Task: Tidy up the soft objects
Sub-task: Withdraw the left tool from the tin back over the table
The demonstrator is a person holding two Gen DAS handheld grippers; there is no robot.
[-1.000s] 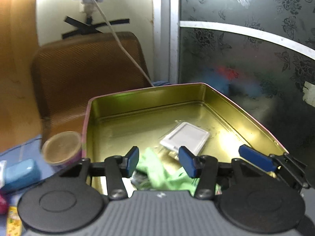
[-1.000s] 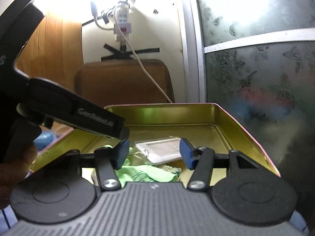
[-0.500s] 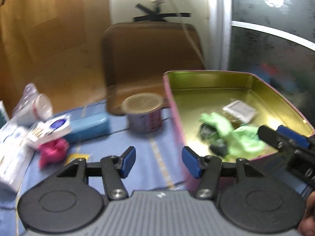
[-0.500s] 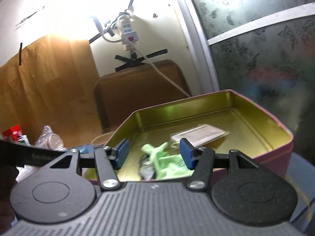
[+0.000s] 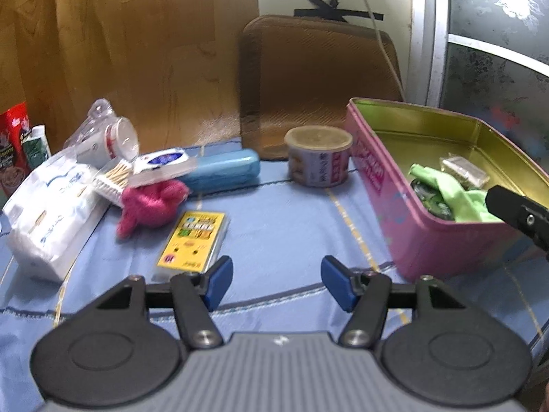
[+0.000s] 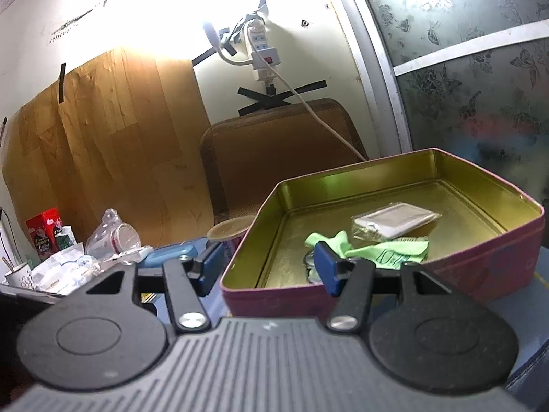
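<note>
A green cloth lies inside the pink tin at the right, beside a small white packet. A pink knitted soft thing lies on the blue tablecloth at the left. My left gripper hovers over bare cloth between them; its jaws are opening with nothing between them. My right gripper stands open and empty just in front of the pink tin. Past its fingers the green cloth and white packet show in the tin.
A yellow card pack, a blue case, a round can, a white tissue bag and cotton swabs lie about the table. A brown cushion leans against the back wall. The right tool's black arm reaches over the tin's near corner.
The left gripper has swung left, from over the tin to the open tablecloth, and its jaws have widened. The right gripper has drawn back a little from the tin.
</note>
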